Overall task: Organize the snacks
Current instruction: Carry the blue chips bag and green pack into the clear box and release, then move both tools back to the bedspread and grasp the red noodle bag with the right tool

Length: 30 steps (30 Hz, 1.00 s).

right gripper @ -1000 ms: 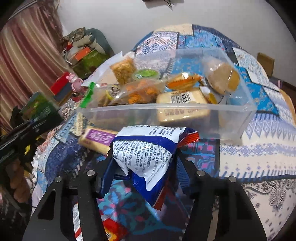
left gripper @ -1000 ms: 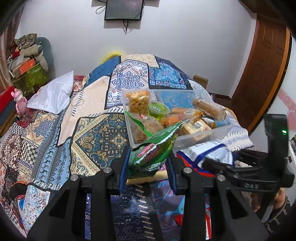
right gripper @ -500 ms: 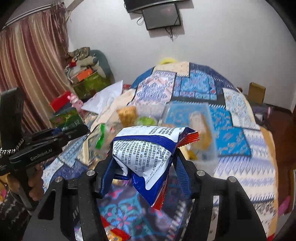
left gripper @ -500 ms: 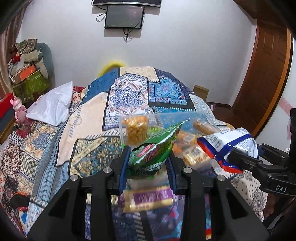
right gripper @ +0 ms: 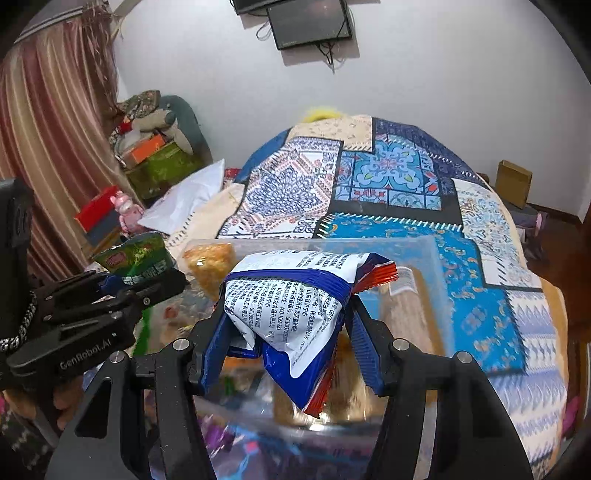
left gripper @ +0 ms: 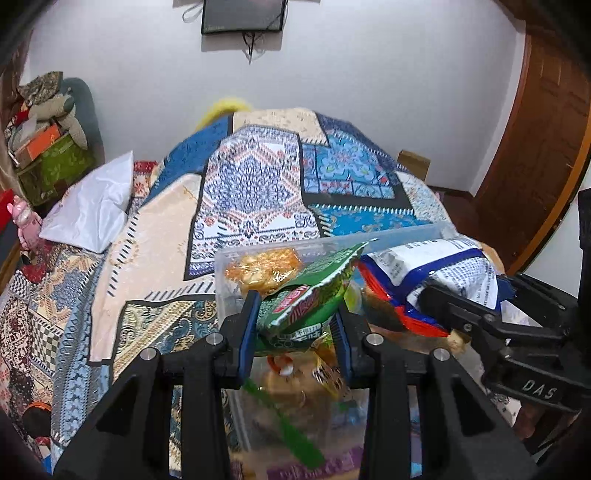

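Holding left: the left gripper has its blue-padded jaws pressed against a crinkled green foil snack packet, which stands up between them.
Holding right: the right gripper has its jaws clamped on a white and blue printed snack bag with a red crimped edge, the bag's lower end hanging below the pads.
Container: a clear rectangular plastic tub sits on the patchwork bedspread, directly under both held packets.
Contents: a see-through bag of orange puffed snacks leans in the tub's far left corner; other wrapped items lie below, blurred.
Spacing: the green packet is left of the white and blue bag, their top edges close together; whether they touch cannot be told.
Surroundings: a white pillow lies far left on the bed; a dark wall screen hangs beyond.
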Motion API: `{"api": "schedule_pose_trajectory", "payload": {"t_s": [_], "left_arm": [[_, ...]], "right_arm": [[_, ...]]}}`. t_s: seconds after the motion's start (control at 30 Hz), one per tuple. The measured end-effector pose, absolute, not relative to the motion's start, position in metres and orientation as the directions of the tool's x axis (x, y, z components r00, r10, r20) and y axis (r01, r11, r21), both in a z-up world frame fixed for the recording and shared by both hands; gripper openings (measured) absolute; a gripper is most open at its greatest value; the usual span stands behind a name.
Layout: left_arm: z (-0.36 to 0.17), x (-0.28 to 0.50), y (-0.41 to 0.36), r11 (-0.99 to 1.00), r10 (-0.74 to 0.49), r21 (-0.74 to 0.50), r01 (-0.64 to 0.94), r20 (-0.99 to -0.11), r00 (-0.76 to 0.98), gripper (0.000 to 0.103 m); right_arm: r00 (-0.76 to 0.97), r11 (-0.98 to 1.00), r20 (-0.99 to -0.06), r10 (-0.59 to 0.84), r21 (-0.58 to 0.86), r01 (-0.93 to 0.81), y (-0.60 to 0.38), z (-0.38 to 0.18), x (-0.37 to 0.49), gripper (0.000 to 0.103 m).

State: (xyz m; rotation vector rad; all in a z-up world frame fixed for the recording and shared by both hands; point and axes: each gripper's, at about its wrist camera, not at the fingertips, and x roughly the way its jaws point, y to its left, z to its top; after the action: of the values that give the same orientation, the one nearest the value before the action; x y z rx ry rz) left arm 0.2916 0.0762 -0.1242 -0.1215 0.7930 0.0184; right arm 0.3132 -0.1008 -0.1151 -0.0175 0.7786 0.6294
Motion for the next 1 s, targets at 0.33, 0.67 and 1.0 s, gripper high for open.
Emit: {"api": "schedule_pose_trajectory", "payload": {"t_s": [0.33,0.67,1.0], "left_arm": [[-0.123,0.288,0.077,0.991,-0.024,-0.11,-0.078,-0.713,0.7,0.063],[-0.091,0.208,0.079,0.996,-0.014,-0.075,-0.05,-0.679,0.734,0.068],[-0.151,0.111,0.073,0.997,-0.033,-0.071,-0.038,-0.786,0.617,0.073]], "right_arm": [[0.543,0.833,-0.702,0.462,0.134,-0.536,-0.094,-0.126,0.315,0.07],[0.579,0.831,-0.667,0.469,0.11,-0.546,-0.119,-0.09,0.262,0.072],[0.5,0.815,-0.711,0.494,0.178,-0.552,-0.146,-0.104,0.182,0.084]]}}
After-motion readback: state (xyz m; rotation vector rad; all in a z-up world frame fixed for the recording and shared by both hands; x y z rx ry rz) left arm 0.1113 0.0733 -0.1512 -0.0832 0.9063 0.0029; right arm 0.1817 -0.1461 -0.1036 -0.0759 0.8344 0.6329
